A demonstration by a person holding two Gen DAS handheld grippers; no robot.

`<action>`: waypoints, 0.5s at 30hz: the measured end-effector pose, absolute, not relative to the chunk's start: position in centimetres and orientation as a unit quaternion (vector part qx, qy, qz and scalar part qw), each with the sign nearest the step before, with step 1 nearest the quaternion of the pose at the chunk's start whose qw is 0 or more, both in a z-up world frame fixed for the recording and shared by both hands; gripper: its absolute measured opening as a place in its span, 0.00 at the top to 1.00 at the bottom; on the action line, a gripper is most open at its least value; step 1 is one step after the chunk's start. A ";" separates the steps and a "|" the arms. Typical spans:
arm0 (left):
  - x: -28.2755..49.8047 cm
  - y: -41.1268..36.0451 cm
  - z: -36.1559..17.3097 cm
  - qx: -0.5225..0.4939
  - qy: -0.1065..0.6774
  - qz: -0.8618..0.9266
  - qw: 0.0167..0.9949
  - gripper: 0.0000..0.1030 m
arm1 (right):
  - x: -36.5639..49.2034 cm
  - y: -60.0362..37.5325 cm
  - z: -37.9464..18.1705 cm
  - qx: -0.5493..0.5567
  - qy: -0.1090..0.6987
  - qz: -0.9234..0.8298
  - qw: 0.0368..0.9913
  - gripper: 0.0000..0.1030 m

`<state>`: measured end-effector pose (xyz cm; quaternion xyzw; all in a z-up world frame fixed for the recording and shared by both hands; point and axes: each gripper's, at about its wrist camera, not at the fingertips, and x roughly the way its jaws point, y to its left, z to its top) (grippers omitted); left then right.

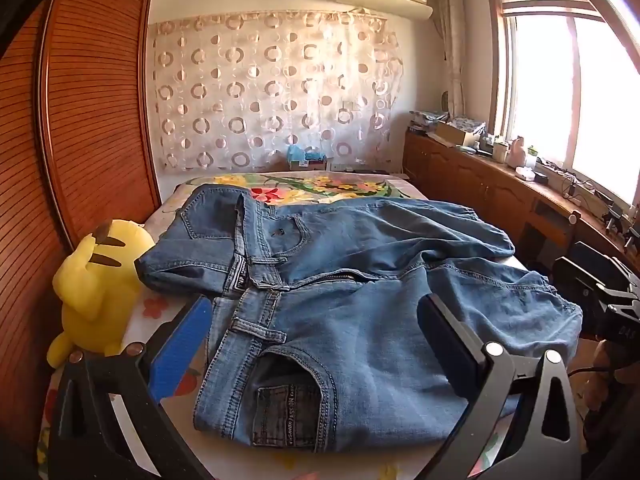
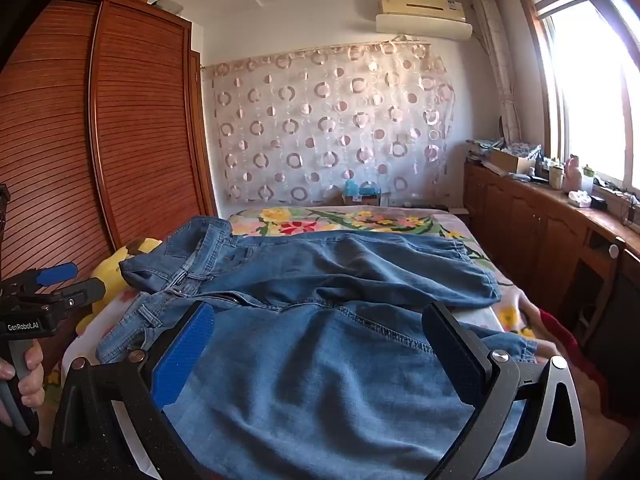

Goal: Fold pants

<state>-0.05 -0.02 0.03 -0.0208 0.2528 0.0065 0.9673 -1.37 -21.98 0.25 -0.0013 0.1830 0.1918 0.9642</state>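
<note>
- The left wrist view looks forward along its 2 fingers from low over the near edge of the floral-sheeted bed (image 1: pixel 320 184), close above the waistband end of the blue denim pants (image 1: pixel 340 280), facing the circle-patterned sheer curtain (image 1: pixel 272 92) on the far wall.
- The right wrist view sits beside it, farther right, near above the leg portion of the pants (image 2: pixel 320 360), facing the same curtain (image 2: pixel 332 120).
- Both share the pants, bed, yellow plush toy (image 1: pixel 96 280), slatted brown wooden wardrobe (image 2: pixel 140 120), window side, and each catches the other gripper at its edge.
</note>
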 end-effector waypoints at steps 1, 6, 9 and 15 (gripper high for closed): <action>-0.1 0.0 0.0 -0.022 0.251 0.008 0.968 0.00 | -1.4 -22.0 0.3 0.001 0.185 0.190 0.964 0.00; -0.1 0.1 0.1 -0.022 0.251 0.008 0.968 0.00 | -1.4 -22.0 0.3 0.001 0.182 0.191 0.965 0.00; 0.0 0.0 0.0 -0.022 0.252 0.009 0.967 0.00 | -1.4 -22.1 0.3 0.001 0.182 0.190 0.965 0.00; 0.0 0.5 0.0 -0.024 0.250 0.011 0.968 0.01 | -1.4 -22.1 0.1 0.001 0.182 0.190 0.965 0.00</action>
